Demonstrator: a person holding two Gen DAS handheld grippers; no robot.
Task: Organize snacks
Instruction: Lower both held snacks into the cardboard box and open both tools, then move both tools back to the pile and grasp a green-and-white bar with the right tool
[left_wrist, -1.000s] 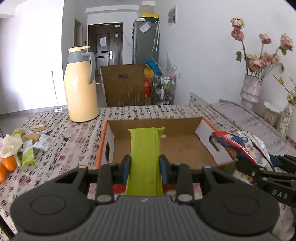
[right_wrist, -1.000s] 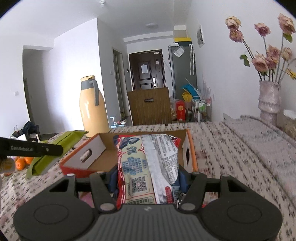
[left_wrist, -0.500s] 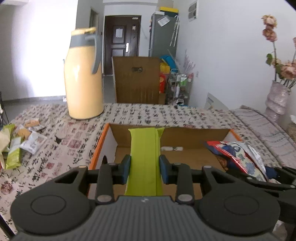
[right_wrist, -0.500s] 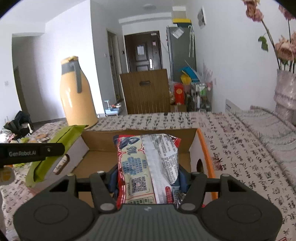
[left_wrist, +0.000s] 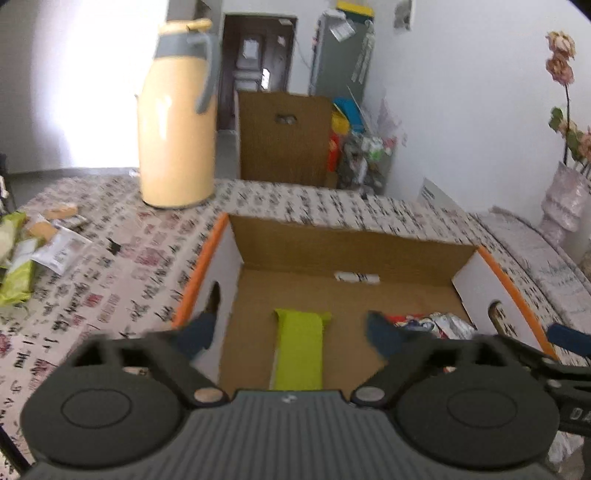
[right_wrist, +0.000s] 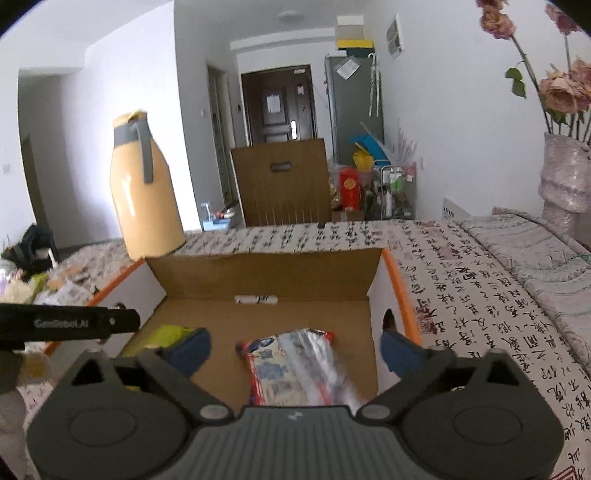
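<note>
An open cardboard box (left_wrist: 351, 243) with orange rims sits on the patterned tablecloth; it also shows in the right wrist view (right_wrist: 266, 273). My left gripper (left_wrist: 291, 332) is open over the box's near left part, and a lime-green snack packet (left_wrist: 299, 354) lies free on the box floor between its fingers. My right gripper (right_wrist: 295, 349) is open over the near right part, and a red and blue chip bag (right_wrist: 295, 365) lies free below it. The green packet (right_wrist: 168, 334) shows at the left in the right wrist view. The chip bag (left_wrist: 432, 321) shows at the right in the left wrist view.
A tall yellow thermos jug (left_wrist: 177, 122) stands behind the box to the left. Several loose snack packets (left_wrist: 40, 243) lie on the table at the far left. A vase with dried roses (right_wrist: 565, 173) stands at the right. A brown chair back (left_wrist: 284, 136) is beyond the table.
Both grippers moved forward over the box and opened. The green packet and the chip bag left the fingers and now lie on the box floor.
</note>
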